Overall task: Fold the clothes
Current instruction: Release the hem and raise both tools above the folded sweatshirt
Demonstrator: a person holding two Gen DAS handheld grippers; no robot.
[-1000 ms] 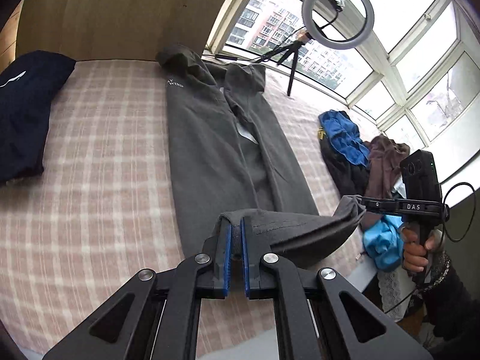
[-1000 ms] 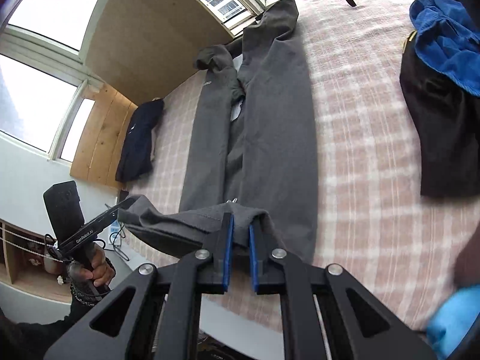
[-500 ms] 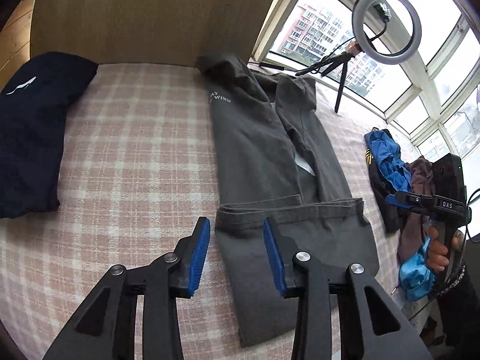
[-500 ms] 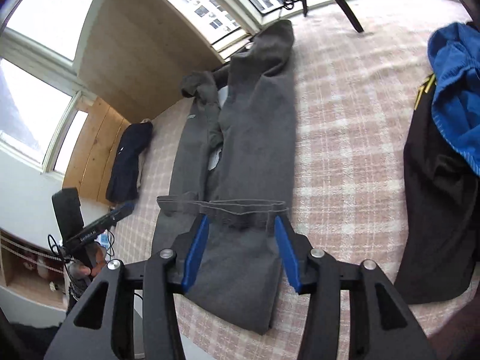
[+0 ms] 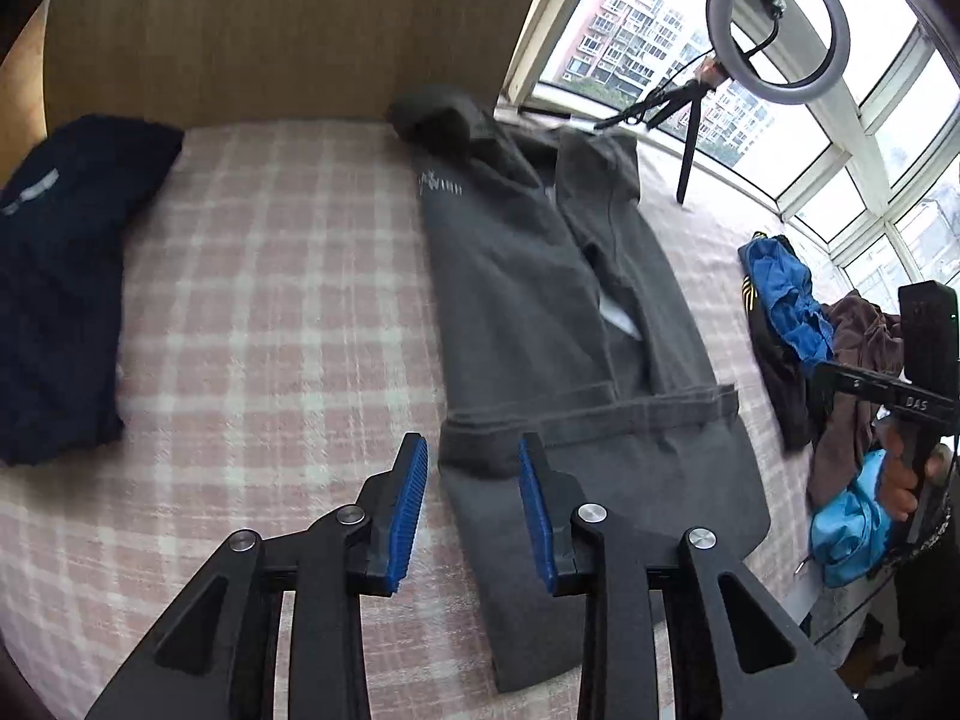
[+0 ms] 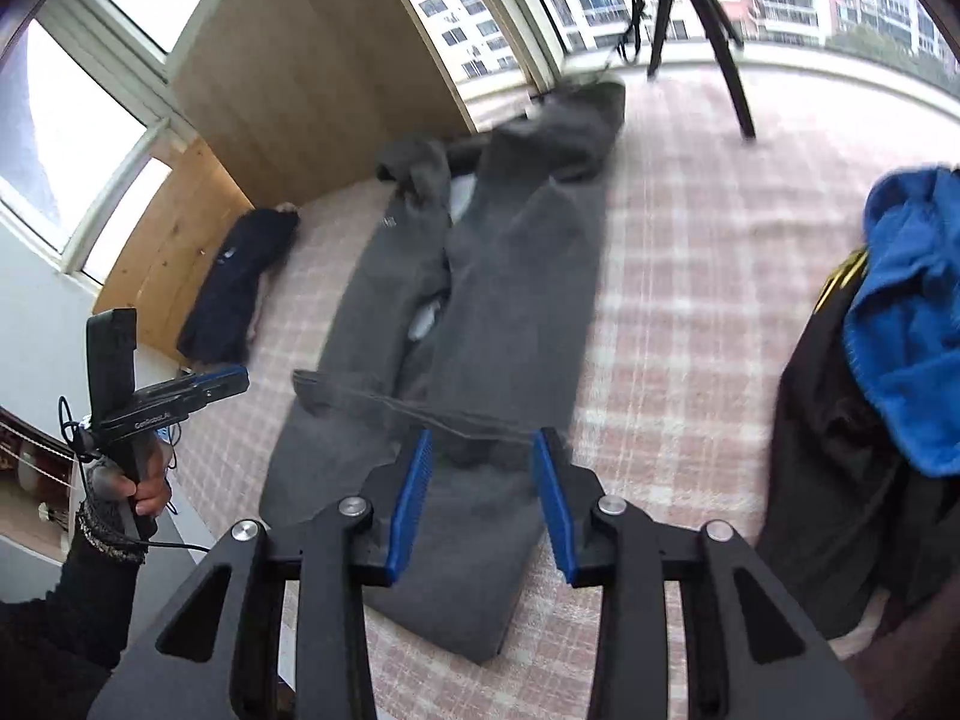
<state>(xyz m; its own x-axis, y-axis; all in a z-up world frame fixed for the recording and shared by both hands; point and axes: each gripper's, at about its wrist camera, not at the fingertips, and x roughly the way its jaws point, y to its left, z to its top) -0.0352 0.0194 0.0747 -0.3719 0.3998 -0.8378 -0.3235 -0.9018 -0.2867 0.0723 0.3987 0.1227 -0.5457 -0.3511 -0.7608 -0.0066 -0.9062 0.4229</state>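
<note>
Both grippers: my left gripper (image 5: 473, 504) and right gripper (image 6: 482, 501) gape wide, holding nothing.
Trousers (image 5: 540, 300): near-edge end doubled over; I'd regrip that fold.

Matt grey cloth trousers (image 5: 540, 312) on soft checked woven bedcover (image 5: 270, 312)

Black angular arms on the left hand-held gripper (image 5: 473, 507), blue ribbed pads (image 5: 409, 504), silver screws at the joints. Right hand-held gripper (image 6: 483, 495) matches it. A dark sleeve (image 6: 72, 612) with a speckled knit cuff and a black cable trailing.
</note>
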